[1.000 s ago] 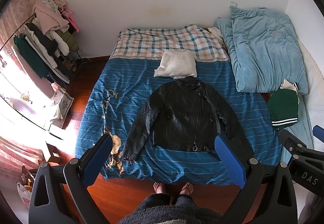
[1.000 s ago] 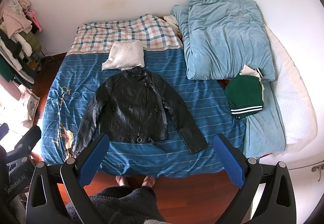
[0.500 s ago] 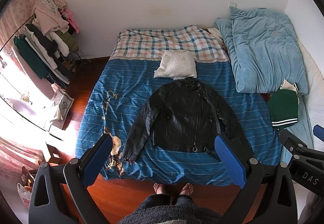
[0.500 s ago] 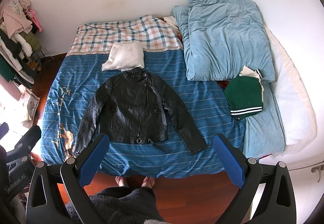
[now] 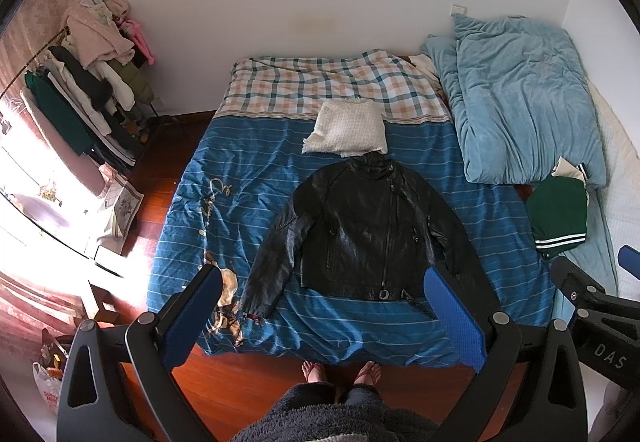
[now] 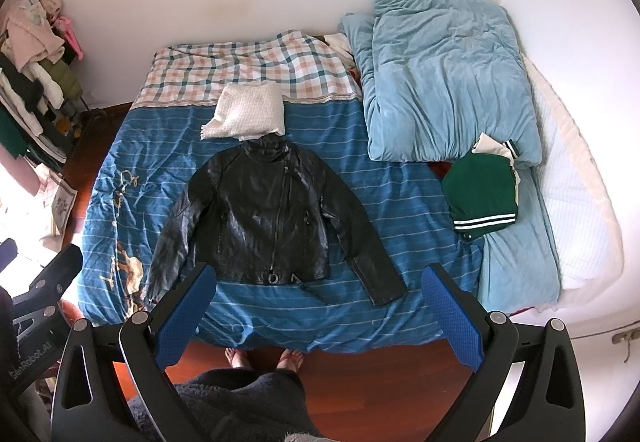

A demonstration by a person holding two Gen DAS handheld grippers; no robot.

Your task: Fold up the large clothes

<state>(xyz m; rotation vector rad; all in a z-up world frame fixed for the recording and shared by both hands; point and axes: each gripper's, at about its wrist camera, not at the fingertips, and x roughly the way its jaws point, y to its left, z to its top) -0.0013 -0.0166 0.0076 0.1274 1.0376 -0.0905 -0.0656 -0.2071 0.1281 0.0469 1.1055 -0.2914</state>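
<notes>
The left tool (image 5: 323, 305) is spread wide, its blue pads (image 5: 193, 316) gripping nothing and touching nothing, held high above the bed (image 5: 248, 178). The right tool (image 6: 319, 304) is likewise wide open and empty, raised over the same bed. The black leather jacket (image 5: 362, 230) lies flat, front up, sleeves angled outward, ahead of and below both tools; its hem shows between the pads. Beyond its collar rests a folded white knit (image 5: 347, 128). Further right of the tools lies a folded green garment (image 6: 480, 192) against a light-blue duvet (image 6: 444, 78).
</notes>
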